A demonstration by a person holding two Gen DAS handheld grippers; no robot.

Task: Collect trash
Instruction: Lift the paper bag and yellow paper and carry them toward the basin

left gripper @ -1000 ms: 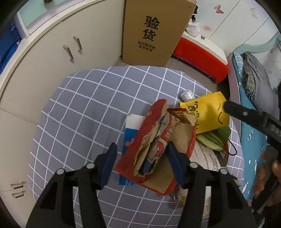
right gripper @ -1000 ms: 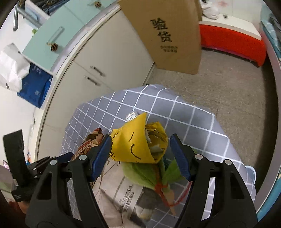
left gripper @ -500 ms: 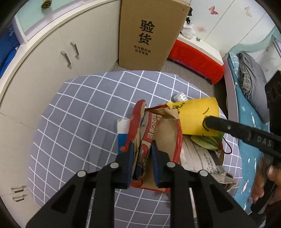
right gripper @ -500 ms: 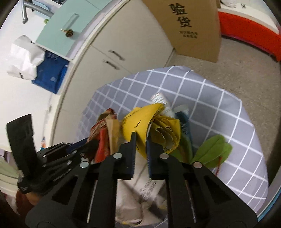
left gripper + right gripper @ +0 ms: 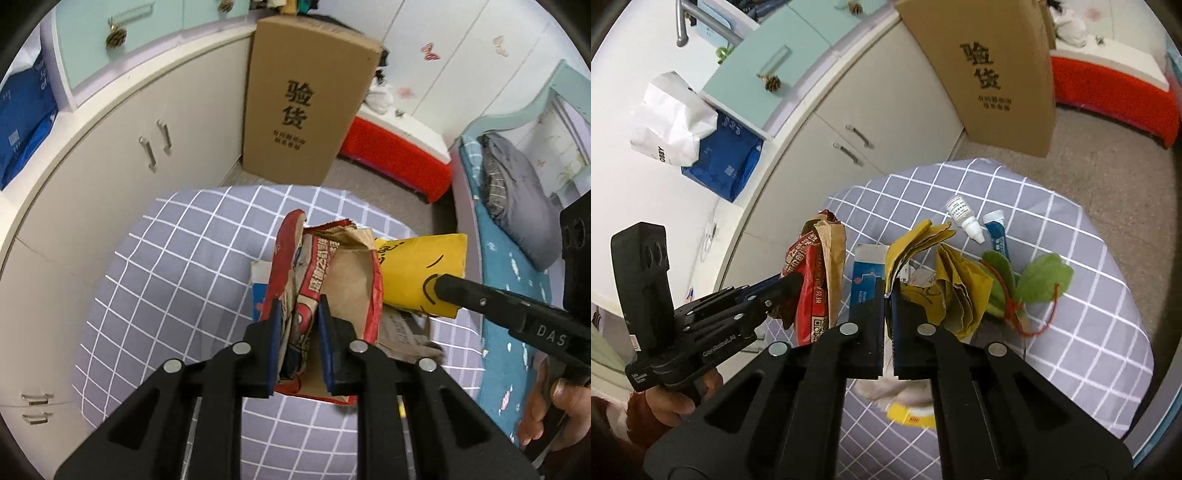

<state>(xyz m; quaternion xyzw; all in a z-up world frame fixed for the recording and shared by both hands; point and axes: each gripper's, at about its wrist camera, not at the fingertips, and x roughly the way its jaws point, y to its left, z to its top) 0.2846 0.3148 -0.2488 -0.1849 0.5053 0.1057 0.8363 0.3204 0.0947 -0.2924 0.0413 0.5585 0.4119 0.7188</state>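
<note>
Above the checked counter, the left tool pinches the light, crumply red-and-brown paper bag while, at its three o'clock, the right tool pinches the flimsy yellow paper bag, both best gripped through folded edges.

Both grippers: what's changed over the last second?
Both closed from open. The left gripper now clamps the red bag; the right gripper clamps the yellow bag. Both bags have been lifted, uncovering the dropper bottle and blue tube. The leaves stayed on the table.
</note>
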